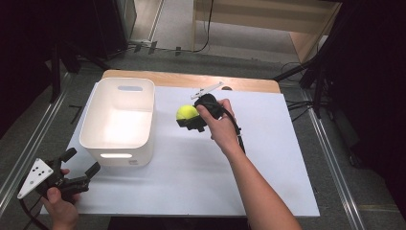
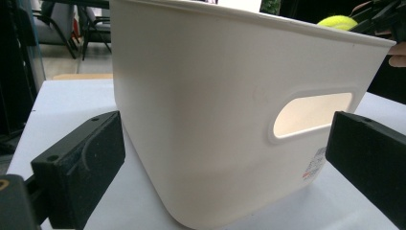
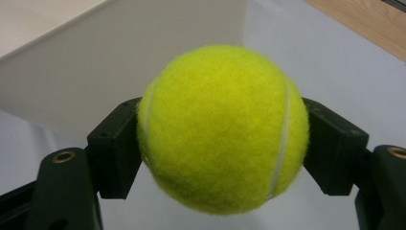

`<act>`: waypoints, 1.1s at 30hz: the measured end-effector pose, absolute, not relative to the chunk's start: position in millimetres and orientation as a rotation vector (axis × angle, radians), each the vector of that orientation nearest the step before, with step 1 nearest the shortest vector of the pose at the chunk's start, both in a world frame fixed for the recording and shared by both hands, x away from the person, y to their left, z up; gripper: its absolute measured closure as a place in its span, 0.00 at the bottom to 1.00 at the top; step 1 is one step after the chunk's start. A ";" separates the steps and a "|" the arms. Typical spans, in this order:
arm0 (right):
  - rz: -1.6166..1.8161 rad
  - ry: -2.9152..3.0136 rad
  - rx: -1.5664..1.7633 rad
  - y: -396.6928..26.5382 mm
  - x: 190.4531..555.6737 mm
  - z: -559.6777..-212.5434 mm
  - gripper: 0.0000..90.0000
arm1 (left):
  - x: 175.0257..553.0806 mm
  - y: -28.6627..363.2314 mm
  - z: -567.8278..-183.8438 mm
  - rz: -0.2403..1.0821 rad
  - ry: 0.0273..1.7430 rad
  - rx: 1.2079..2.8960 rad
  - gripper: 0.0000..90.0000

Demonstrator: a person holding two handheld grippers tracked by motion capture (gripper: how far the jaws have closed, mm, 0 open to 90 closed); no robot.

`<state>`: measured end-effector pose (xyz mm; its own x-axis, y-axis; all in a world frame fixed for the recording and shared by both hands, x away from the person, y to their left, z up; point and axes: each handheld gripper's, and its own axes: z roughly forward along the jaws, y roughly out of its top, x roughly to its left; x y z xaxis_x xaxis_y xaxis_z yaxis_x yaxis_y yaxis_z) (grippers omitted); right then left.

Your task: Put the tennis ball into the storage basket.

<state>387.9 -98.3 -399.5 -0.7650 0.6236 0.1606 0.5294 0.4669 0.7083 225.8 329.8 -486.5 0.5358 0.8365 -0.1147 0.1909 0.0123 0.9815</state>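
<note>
R gripper (image 1: 191,120) had its jaws pinching the tennis ball (image 1: 186,113) from both sides, held just above the worktop (image 1: 268,158), mid-table. The white bin (image 1: 118,120) sat just left of the ball, open top up, so the coming move looked like a short carry leftward & over the rim. R hand clearly the nearer one. L gripper (image 1: 79,167) waited at the near-left corner, jaws spread, nothing between them, pointing at the bin's near wall w/ its handle slot. Bin's floor hard to make out through glare.
</note>
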 end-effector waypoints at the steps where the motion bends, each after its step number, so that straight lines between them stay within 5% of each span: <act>1: 1.186 2.585 1.019 -97.1 388.0 -399.1 0.25 | 225.7 329.8 -486.5 0.637 0.924 1.508 0.00; 33: 1.226 2.611 0.927 -71.2 389.8 -382.9 0.25 | 226.6 329.5 -486.6 0.629 0.927 1.508 0.00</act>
